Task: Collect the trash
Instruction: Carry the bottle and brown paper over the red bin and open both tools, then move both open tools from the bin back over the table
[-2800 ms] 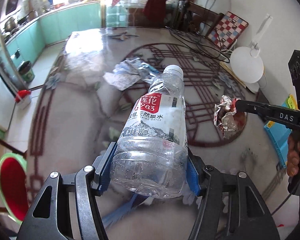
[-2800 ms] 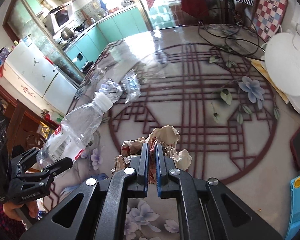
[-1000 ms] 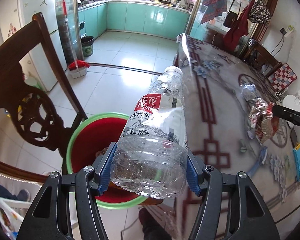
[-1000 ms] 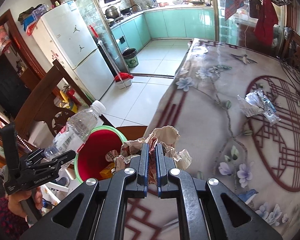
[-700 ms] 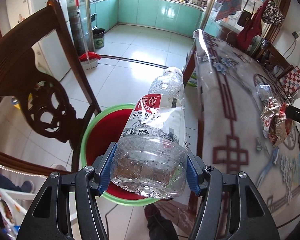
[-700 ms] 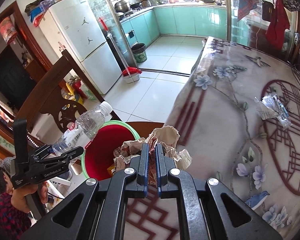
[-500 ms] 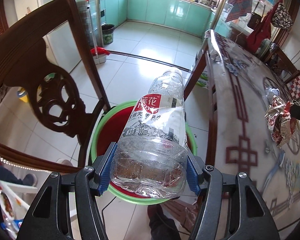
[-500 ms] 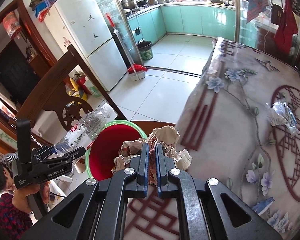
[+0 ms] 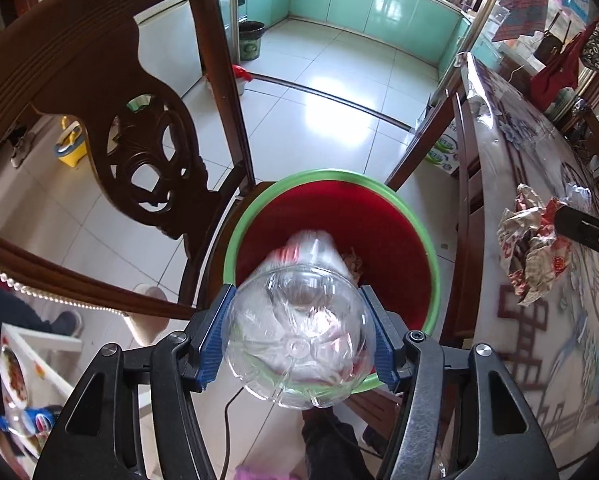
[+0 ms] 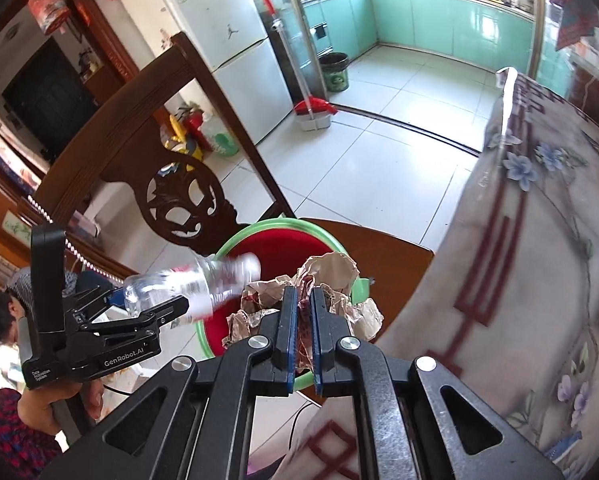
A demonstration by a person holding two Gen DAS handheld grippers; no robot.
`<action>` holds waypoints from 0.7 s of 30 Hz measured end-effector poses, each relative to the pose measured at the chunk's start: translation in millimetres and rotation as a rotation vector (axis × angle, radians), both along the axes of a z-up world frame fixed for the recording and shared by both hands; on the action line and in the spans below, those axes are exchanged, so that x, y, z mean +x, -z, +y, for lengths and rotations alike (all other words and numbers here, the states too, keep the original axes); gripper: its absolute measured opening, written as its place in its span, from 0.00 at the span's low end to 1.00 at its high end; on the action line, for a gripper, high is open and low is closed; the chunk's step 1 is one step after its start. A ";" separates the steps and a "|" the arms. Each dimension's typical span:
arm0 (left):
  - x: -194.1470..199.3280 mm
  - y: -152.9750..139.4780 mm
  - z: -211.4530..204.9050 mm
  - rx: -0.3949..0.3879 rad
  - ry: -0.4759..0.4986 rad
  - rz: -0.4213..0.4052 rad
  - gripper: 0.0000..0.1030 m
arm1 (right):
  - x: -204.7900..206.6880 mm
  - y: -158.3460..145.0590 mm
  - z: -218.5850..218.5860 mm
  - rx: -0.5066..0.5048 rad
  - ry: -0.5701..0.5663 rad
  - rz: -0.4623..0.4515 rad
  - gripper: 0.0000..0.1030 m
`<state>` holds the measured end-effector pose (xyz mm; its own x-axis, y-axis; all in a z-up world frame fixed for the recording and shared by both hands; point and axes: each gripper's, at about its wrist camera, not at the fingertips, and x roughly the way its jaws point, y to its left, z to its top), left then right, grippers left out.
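Note:
A clear plastic water bottle [image 9: 299,328] is blurred and tipping neck-first toward a red bin with a green rim [image 9: 259,216] on a chair seat. It sits between the fingers of my left gripper [image 9: 297,336], whose jaws have spread and look open around its base. In the right wrist view the bottle [image 10: 191,284] leans over the bin [image 10: 267,236] from the left gripper [image 10: 155,312]. My right gripper [image 10: 304,324] is shut on a crumpled paper wrapper [image 10: 331,272], held beside the bin; the wrapper also shows in the left wrist view [image 9: 531,248].
A carved dark wooden chair [image 9: 99,92] stands around the bin. The table with a floral cover [image 10: 539,260] is on the right, with a clear plastic wrapper [image 9: 577,196] lying on it. A person [image 10: 3,328] is at the lower left. Tiled floor lies beyond.
The bottle has tipped forward and down toward the bin and is blurred with motion, and the left jaws have opened. The right gripper with the wrapper has come closer to the bin.

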<state>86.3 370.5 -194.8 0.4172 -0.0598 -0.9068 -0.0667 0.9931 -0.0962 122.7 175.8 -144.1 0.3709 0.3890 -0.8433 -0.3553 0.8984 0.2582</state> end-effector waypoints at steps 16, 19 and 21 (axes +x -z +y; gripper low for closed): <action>15.5 -6.7 3.4 -0.044 -0.019 -0.041 0.60 | 1.3 17.8 48.4 -0.046 -0.108 0.012 0.06; 15.7 -10.2 4.1 -0.048 -0.037 -0.062 0.79 | 1.2 16.6 49.4 -0.044 -0.113 0.008 0.15; 13.8 -13.5 4.2 -0.045 -0.045 -0.084 0.79 | 1.3 15.2 50.3 -0.042 -0.112 -0.001 0.30</action>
